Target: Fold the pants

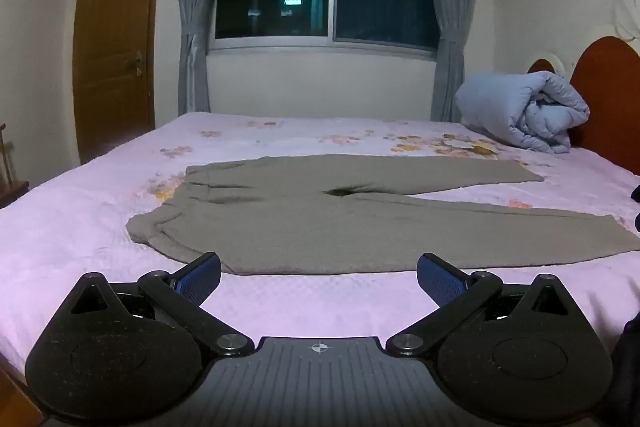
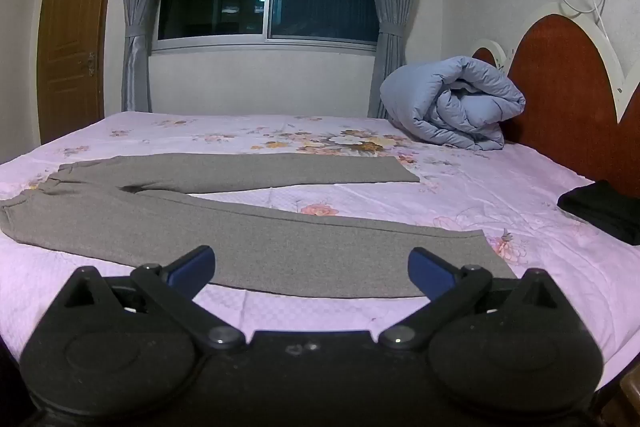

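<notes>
Grey pants [image 1: 320, 223] lie flat on the pink floral bed sheet [image 1: 80, 227], waistband to the left, both legs spread apart toward the right. My left gripper [image 1: 319, 269] is open and empty, just in front of the near leg's upper part. In the right wrist view the pants [image 2: 248, 239] show with the near leg's hem at the right. My right gripper [image 2: 311, 261] is open and empty, hovering over the near edge of that leg close to the hem.
A rolled light-blue duvet [image 2: 452, 103] lies by the red headboard [image 2: 560, 87]. A folded black garment [image 2: 604, 209] sits on the bed at the right. Window with grey curtains [image 1: 192, 7] behind; wooden door [image 1: 116, 39] at the left.
</notes>
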### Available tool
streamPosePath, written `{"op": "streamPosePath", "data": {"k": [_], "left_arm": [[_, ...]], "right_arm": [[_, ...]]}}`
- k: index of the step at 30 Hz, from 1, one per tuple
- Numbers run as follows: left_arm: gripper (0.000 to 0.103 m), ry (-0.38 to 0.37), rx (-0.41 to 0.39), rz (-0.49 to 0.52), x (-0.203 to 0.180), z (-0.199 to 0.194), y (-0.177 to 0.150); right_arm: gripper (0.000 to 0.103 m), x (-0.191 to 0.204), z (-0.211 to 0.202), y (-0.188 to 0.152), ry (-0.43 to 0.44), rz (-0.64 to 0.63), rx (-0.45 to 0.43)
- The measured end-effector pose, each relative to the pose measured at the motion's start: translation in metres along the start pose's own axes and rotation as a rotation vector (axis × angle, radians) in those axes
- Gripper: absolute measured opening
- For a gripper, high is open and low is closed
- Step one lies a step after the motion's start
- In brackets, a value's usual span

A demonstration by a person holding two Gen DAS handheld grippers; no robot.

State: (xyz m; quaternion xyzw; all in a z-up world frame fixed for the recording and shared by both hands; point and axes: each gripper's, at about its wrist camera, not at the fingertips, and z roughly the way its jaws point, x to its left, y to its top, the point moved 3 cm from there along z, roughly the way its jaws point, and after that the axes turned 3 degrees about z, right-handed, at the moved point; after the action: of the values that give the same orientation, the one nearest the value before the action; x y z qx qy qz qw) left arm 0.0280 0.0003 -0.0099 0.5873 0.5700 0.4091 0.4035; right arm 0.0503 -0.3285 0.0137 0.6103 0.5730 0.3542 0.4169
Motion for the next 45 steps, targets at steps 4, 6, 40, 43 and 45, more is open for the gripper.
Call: {"op": "streamPosePath", "data": {"k": [4, 6, 40, 43, 45], "left_arm": [[0.103, -0.004, -0.006, 0.006, 0.0019, -0.0028, -0.0003], [0.103, -0.003, -0.008, 0.008, 0.0013, -0.0066, -0.0040], [0.103, -0.016, 0.010, 0.052, -0.0024, 0.0019, -0.0052], [0.103, -0.016, 0.010, 0.052, -0.0025, 0.0018, -0.0048], [0.103, -0.017, 0.010, 0.052, -0.0026, 0.0016, -0.0049]], "right_arm": [[0.097, -0.0001, 0.0007, 0.0004, -0.001, -0.001, 0.000], [0.097, 0.0007, -0.0003, 0.0002, -0.002, -0.005, -0.006], [0.097, 0.0011, -0.0003, 0.0008, -0.003, -0.005, -0.007], [0.097, 0.0012, -0.0002, 0.0007, -0.003, -0.005, -0.007], [0.097, 0.0012, 0.0000, 0.0007, -0.003, -0.005, -0.007]]}}
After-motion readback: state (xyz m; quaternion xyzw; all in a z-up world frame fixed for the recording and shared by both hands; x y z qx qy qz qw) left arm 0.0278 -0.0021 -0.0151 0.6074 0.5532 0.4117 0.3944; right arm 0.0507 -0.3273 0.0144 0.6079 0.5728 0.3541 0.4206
